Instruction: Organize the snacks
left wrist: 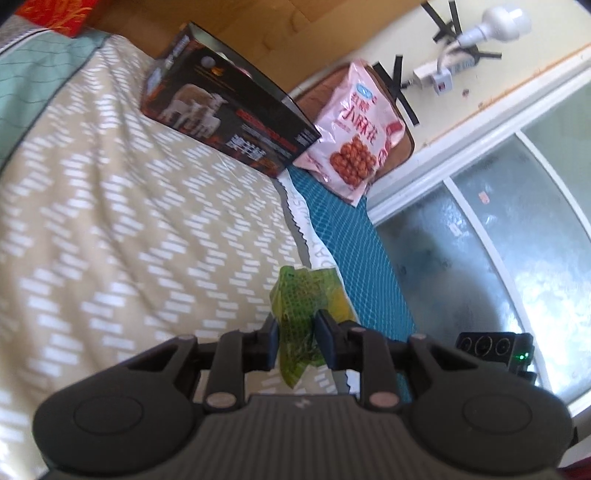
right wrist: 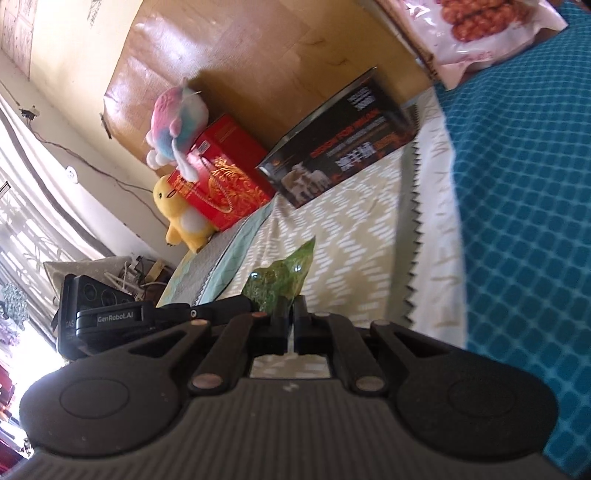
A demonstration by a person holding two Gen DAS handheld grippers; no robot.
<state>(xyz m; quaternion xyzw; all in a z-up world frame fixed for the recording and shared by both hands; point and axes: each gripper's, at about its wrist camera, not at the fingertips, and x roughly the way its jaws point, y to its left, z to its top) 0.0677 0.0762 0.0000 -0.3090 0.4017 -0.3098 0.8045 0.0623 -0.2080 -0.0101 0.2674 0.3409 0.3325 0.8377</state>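
A crinkled green snack packet (left wrist: 301, 295) hangs between the fingers of my left gripper (left wrist: 297, 325), which is shut on it above the bed. In the right wrist view the green packet (right wrist: 282, 277) also sticks up from my right gripper (right wrist: 291, 310), whose pads are pinched together on its edge. The left gripper's body (right wrist: 107, 317) reaches in from the left to the same packet. A black box (left wrist: 229, 107) (right wrist: 343, 144) lies at the head of the bed. A pink snack bag (left wrist: 354, 125) (right wrist: 476, 29) leans beside it.
The bed has a beige zigzag cover (left wrist: 129, 221) and a teal blanket (left wrist: 351, 229) along its edge. A red gift box (right wrist: 221, 173) and two plush toys (right wrist: 177, 118) stand by the wooden headboard. A frosted window (left wrist: 480, 240) runs beside the bed.
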